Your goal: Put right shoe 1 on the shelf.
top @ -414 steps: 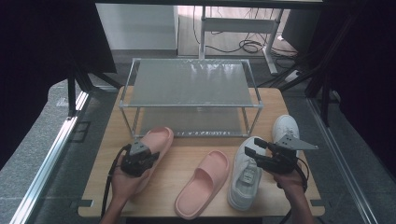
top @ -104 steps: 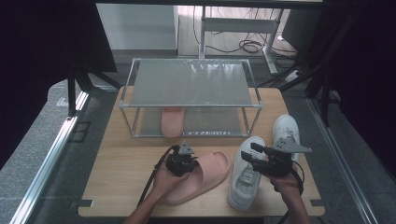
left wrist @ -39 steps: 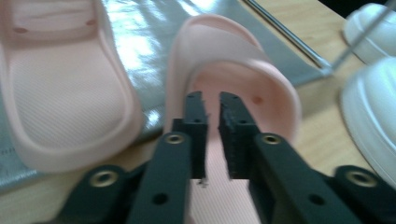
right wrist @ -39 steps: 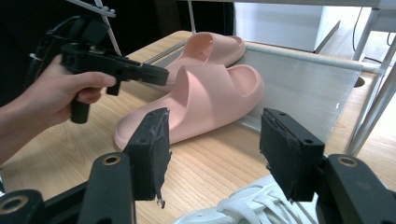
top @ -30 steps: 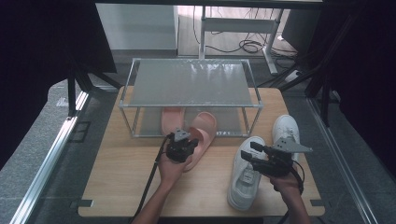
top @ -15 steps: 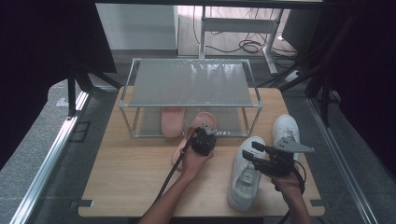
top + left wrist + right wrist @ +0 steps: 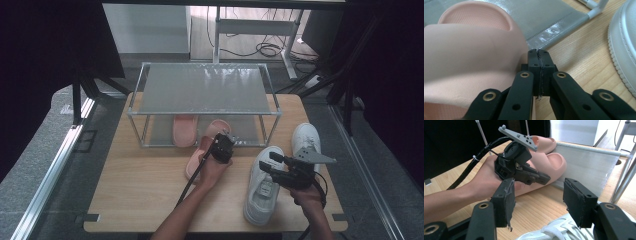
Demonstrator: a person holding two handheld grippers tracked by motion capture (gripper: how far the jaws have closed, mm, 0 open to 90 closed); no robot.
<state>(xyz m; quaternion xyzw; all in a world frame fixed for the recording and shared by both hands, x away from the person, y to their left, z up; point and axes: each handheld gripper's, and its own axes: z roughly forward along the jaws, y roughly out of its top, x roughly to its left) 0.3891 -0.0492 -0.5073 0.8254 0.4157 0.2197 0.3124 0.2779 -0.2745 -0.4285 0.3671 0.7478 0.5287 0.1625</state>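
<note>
Second pink slipper has been pushed forward since a second ago, toe now on rack's lower shelf beside first slipper. Left gripper jaws pressed together, empty, against its side. Right gripper jaws wide over white sneaker.

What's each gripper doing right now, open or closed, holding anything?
Left gripper: closed, empty, beside the pink slipper.
Right gripper: open, empty, above the white sneaker.
</note>
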